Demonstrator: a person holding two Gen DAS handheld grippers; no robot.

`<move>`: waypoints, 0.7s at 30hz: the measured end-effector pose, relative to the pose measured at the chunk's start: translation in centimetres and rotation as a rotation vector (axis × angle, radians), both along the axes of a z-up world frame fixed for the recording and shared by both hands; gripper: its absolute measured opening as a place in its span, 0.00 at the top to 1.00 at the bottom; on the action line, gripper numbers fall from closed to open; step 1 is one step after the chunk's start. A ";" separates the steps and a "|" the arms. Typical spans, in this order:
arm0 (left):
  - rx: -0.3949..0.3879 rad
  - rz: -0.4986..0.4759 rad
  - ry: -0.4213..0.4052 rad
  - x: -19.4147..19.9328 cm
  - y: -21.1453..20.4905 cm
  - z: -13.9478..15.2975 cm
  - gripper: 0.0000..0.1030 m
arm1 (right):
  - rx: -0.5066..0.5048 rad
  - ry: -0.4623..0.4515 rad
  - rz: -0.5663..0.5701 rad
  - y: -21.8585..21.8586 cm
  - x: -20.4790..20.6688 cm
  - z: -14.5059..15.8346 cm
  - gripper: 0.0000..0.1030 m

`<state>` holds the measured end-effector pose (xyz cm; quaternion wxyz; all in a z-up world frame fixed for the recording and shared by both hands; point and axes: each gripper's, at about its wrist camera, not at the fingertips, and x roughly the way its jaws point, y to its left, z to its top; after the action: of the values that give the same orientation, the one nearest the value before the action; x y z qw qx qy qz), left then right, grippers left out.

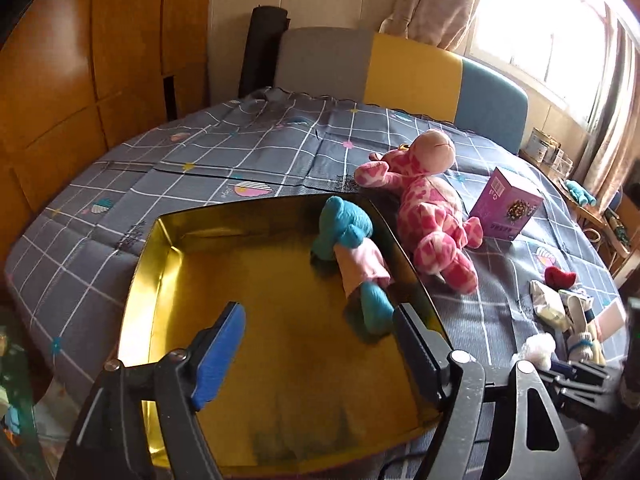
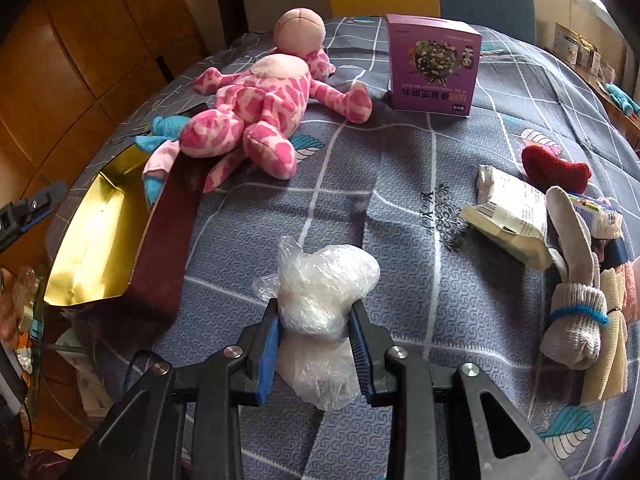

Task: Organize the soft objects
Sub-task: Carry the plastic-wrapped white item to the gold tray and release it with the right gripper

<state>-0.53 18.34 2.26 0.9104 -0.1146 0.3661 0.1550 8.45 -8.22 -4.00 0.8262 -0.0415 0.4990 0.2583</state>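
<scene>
Left hand-held gripper (image 1: pixel 320 344): released, jaws wide apart with nothing between them, hovering over the tray.
Right hand-held gripper (image 2: pixel 316 344): clenched on the bag (image 2: pixel 320 296), a crinkled clear plastic bundle, pads pressing both its sides, above the cloth.
Tray (image 1: pixel 168 240): gold inside, dark outer wall, lying on the bench (image 1: pixel 240 148) with its grey checked cloth.
Blue toy (image 1: pixel 352 248): inside the tray, along its right wall, wearing pink.
Pink toy (image 2: pixel 256 104): spotted plush lying on the cloth just beside the tray's right wall.
Box (image 2: pixel 434 64): purple, upright, near the pink toy.
Red plush (image 2: pixel 556 168), packet (image 2: pixel 508 216), sock roll (image 2: pixel 576 320): clustered at the cloth's right side.
</scene>
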 end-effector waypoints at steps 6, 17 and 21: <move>0.009 0.007 0.002 -1.3 -0.2 -0.4 0.20 | 0.022 -0.035 0.039 1.5 -0.9 1.8 0.69; -0.015 0.030 0.008 -2.4 0.7 -0.9 0.15 | 0.078 -0.077 0.191 6.6 -3.0 5.3 0.69; -0.028 0.052 0.007 -2.7 1.4 -1.1 0.11 | 0.085 -0.083 0.239 8.6 -3.2 6.0 0.69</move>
<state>-3.27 19.74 1.18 0.9032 -0.1362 0.3682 0.1738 5.23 0.41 1.98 0.8105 -0.0765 0.4444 0.3739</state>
